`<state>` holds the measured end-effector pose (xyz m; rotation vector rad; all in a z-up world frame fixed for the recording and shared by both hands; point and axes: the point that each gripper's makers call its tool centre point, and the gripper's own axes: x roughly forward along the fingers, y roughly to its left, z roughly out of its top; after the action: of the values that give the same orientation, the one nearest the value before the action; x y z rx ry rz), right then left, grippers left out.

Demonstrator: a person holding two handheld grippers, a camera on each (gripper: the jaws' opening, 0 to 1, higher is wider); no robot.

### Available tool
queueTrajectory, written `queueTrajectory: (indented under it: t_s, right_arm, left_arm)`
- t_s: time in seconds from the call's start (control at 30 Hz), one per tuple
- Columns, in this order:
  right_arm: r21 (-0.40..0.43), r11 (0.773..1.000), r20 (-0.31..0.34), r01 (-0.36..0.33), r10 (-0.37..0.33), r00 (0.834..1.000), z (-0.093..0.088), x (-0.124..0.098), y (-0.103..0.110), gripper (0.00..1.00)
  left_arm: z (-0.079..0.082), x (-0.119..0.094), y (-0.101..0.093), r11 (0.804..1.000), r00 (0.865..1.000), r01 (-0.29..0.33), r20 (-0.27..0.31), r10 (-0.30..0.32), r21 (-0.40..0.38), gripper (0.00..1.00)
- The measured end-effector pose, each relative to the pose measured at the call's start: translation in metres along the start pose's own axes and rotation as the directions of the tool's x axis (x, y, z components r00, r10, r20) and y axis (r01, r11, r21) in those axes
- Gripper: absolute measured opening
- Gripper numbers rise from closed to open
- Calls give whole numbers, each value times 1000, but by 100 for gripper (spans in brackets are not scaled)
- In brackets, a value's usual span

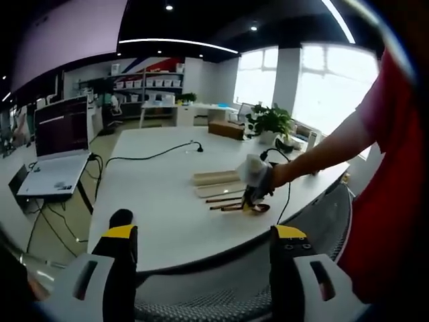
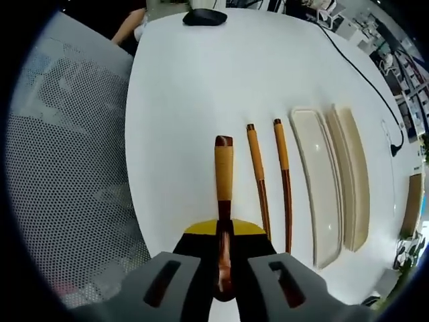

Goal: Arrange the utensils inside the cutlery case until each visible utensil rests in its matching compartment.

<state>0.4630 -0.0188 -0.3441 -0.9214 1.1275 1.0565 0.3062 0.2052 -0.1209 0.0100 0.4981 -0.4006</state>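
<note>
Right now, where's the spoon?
In the right gripper view, the spoon lies on the white table, clamped in the right gripper, left of the two chopsticks.

A smooth, matt white top is seen on the table, glossy lacquered wood in brown and tan on the spoon and the two chopsticks, a smooth cream plastic-like finish on the cutlery case, and perforated grey mesh on the chair back.
</note>
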Motion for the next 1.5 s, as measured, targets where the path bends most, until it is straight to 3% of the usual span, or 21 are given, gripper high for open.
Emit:
queueTrajectory:
  t_s: [0.27, 0.47, 0.83, 0.93, 1.23, 1.5]
  right_arm:
    - [36, 999, 41, -5, 3, 999, 8, -21, -2, 1]
    - [53, 999, 53, -10, 7, 999, 4, -21, 1, 1]
    - [17, 1000, 31, -15, 14, 999, -4, -17, 5, 1]
    - [-10, 1000, -14, -5, 5, 1000, -11, -13, 5, 1]
    - [-27, 1000, -32, -13, 12, 999, -8, -16, 11, 1]
    - [-9, 1000, -30, -9, 9, 1000, -10, -23, 20, 1]
  left_arm:
    - [1, 0, 0, 1000, 1000, 4, 18, -4, -11, 83]
    - [-3, 3, -6, 1000, 1000, 27, 6, -27, -2, 83]
    - [-3, 7, -11, 998, 998, 58, 5, -58, -20, 83]
    - [-3, 7, -11, 998, 998, 56, 4, -56, -1, 83]
    - [0, 4, -5, 999, 998, 50, 25, -50, -15, 83]
    - [-5, 4, -4, 998, 998, 65, 4, -65, -4, 83]
